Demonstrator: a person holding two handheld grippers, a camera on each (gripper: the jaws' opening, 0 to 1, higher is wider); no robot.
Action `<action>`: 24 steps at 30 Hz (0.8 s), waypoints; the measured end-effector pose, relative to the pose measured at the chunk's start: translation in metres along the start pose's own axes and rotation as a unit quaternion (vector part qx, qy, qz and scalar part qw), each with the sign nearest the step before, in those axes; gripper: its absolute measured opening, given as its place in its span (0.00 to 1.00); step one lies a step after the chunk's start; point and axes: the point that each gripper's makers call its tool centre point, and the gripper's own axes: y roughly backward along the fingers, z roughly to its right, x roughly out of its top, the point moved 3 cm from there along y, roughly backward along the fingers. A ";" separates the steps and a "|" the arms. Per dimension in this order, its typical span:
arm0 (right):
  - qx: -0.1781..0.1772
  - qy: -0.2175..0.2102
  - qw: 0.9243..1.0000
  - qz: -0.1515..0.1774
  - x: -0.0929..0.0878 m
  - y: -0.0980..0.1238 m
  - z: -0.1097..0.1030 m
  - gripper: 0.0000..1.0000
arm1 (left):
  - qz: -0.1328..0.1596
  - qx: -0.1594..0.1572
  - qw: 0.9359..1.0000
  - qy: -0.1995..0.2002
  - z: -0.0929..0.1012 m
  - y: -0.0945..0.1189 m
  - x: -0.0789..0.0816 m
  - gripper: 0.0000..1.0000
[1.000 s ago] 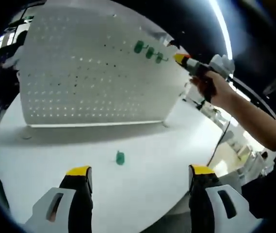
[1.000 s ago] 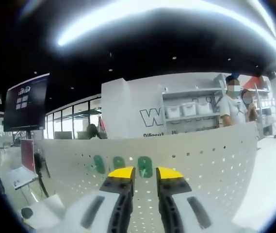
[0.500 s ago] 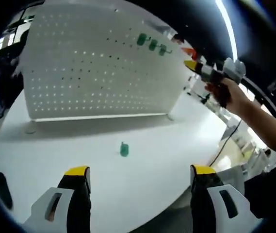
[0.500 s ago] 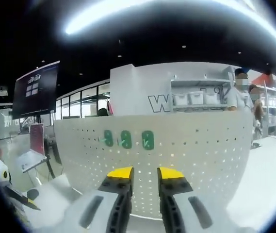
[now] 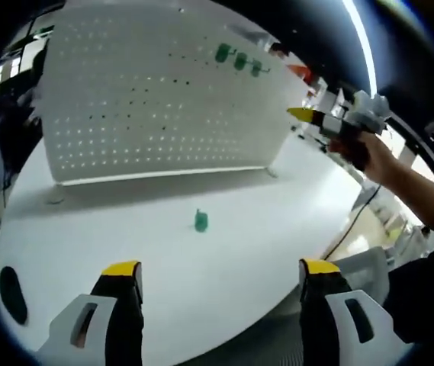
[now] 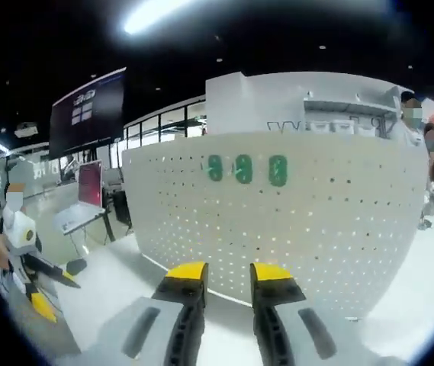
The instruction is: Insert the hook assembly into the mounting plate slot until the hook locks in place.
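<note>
Three green hooks [image 6: 245, 168] are seen seated high on the pegboard [image 5: 155, 99]; one green hook [image 5: 200, 221] lies loose on the surface [image 5: 239, 259], ungrasped. The left tool [image 5: 213, 268] is spread; the right tool [image 6: 226, 272] is nearly closed, empty

A dark ceiling [image 6: 293, 30] is spanning the room, with a long white strip light [image 6: 152, 11] glowing across it. A large dark wall screen [image 6: 88, 113] is hanging at the left above glass-fronted windows [image 6: 172, 122]. White wall shelves holding pale storage bins [image 6: 346, 114] are standing against a white partition wall [image 6: 247, 95].
</note>
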 end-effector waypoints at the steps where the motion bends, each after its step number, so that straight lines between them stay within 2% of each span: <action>1: 0.004 -0.007 1.000 -0.001 -0.004 0.002 -0.004 0.21 | -0.002 0.002 1.000 0.003 -0.001 0.000 -0.002 0.86; 5: 0.020 -0.012 0.999 -0.031 -0.030 0.013 -0.015 0.21 | -0.004 0.004 1.000 0.007 -0.001 0.002 -0.005 0.87; 7: 0.028 -0.047 0.998 -0.040 -0.042 0.020 -0.019 0.21 | -0.007 0.005 1.000 0.005 -0.001 0.002 -0.008 0.88; 9: 0.019 -0.083 0.995 -0.055 -0.056 0.026 -0.019 0.22 | -0.013 0.005 1.000 0.005 -0.001 0.002 -0.011 0.88; 11: 0.018 -0.073 0.995 -0.072 -0.067 0.030 -0.021 0.22 | -0.016 0.004 1.000 0.006 0.000 0.002 -0.013 0.88; 18: 0.036 -0.082 0.992 -0.091 -0.087 0.043 -0.039 0.22 | -0.030 0.002 1.000 -0.008 0.002 0.004 -0.018 0.87; 24: 0.059 -0.068 0.991 -0.099 -0.086 0.042 -0.048 0.23 | -0.042 0.008 0.999 -0.008 -0.001 0.008 -0.026 0.87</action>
